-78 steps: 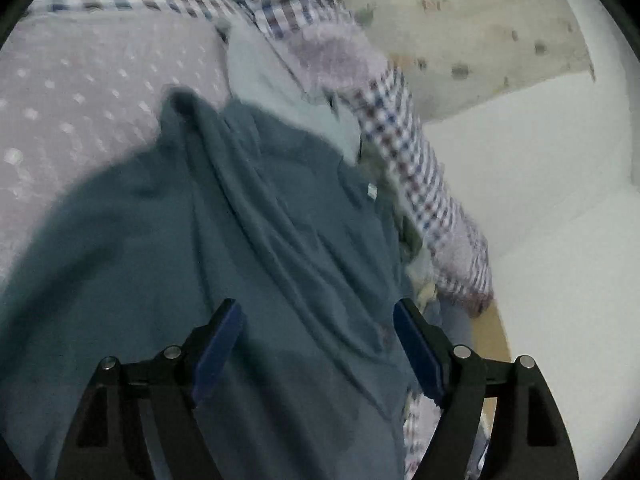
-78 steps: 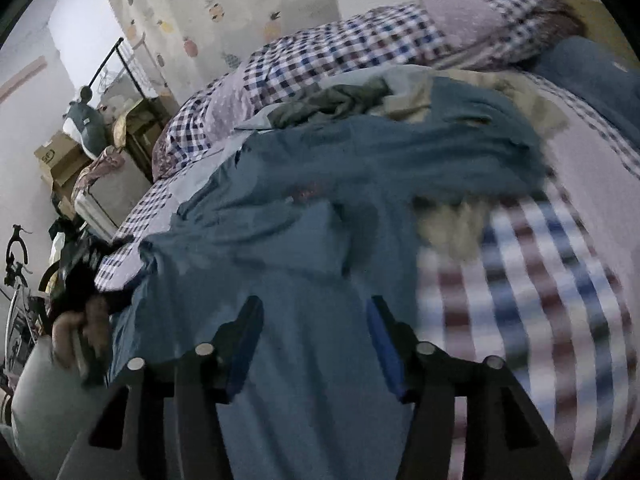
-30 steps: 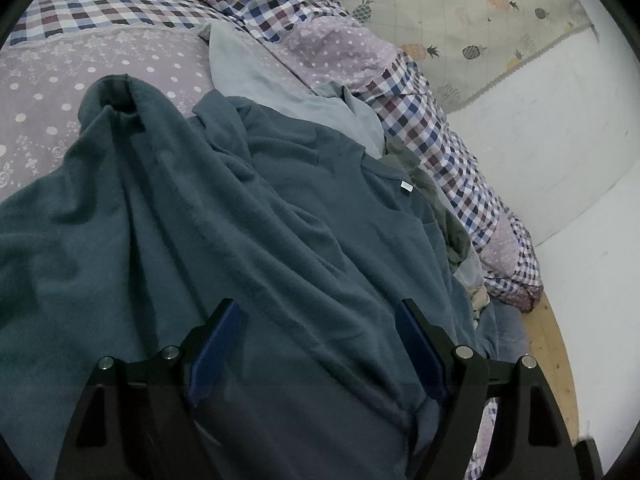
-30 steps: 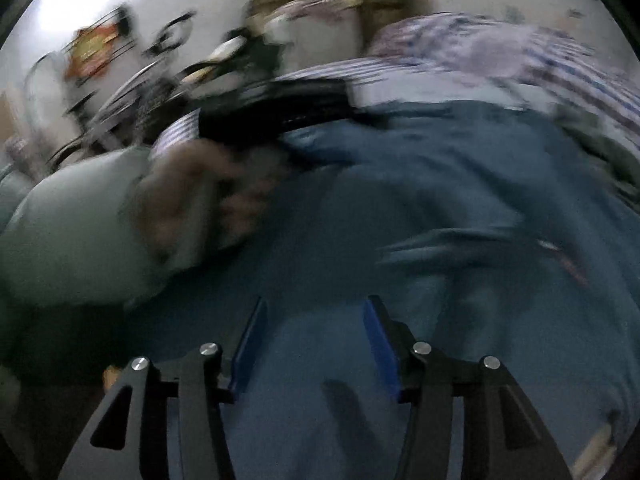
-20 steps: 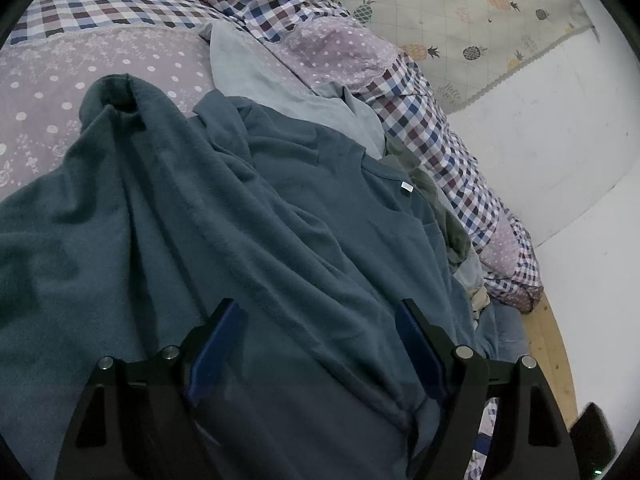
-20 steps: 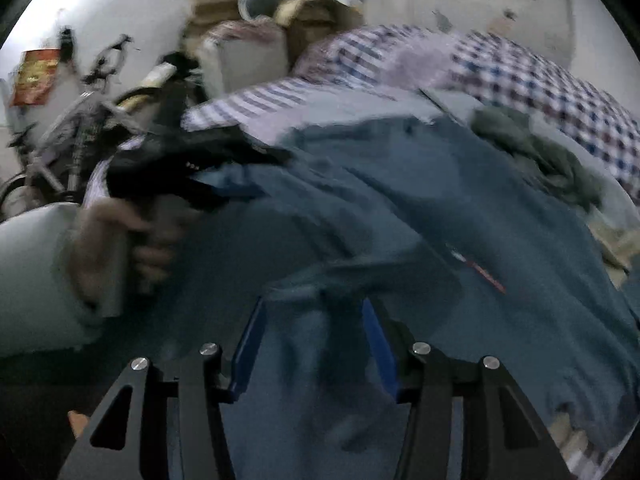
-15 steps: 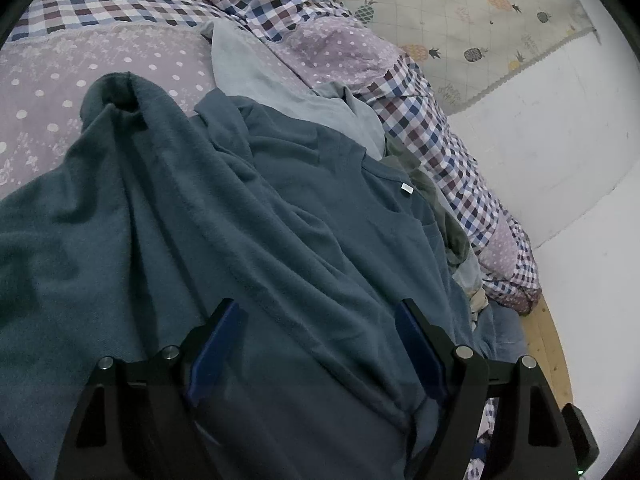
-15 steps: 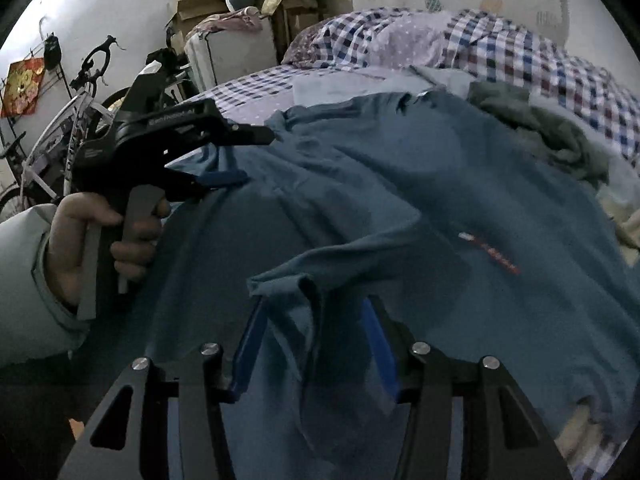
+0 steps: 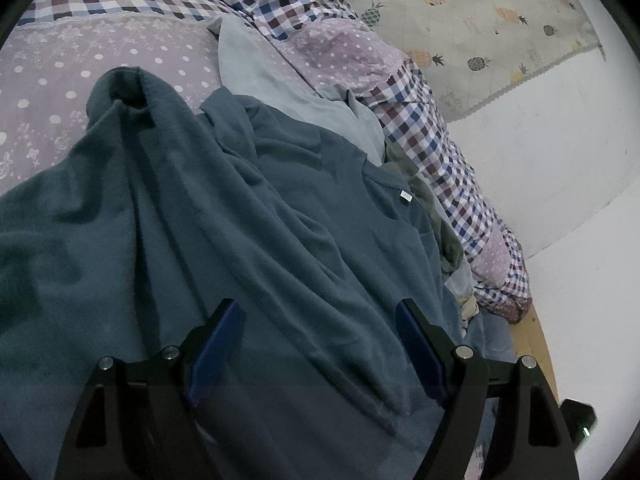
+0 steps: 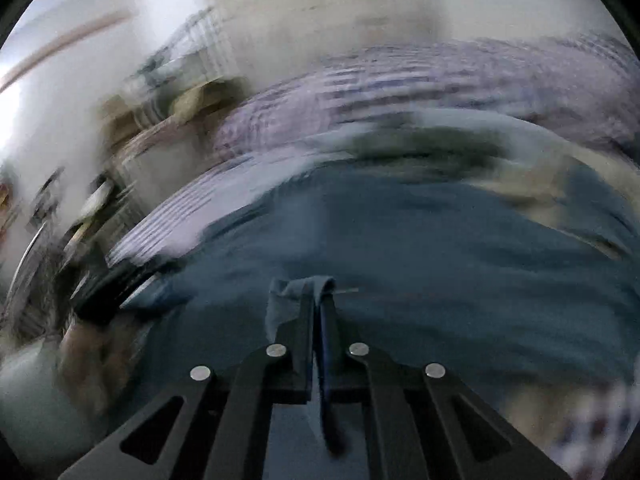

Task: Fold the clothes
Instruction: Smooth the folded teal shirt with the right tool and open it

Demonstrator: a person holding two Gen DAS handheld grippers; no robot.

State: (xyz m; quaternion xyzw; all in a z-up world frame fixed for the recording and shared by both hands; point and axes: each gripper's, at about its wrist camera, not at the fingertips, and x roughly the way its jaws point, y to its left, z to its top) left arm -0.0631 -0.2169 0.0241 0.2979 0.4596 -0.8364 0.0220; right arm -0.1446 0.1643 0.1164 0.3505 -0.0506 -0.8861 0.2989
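Lying rumpled across the bed, the blue-grey T-shirt is spread over the lilac dotted bedcover, its neckline and small white label turned toward the checked quilt bunched along the bed's far edge. One sleeve stands up in a hollow tube near the far left part of the bed. A pale grey garment lies under the shirt's shoulder, and an olive garment is wedged between the shirt and the quilt. The left gripper sits low over the shirt's body with its blue-padded fingers set wide apart and nothing pinched between them. The right gripper has its fingers pressed together on a bunched fold of the same T-shirt, a bit of cloth poking up past the tips. That view is heavily smeared; a hand with the other gripper shows only as a blur at its left. A pineapple-print cloth hangs on the wall beyond the bed.
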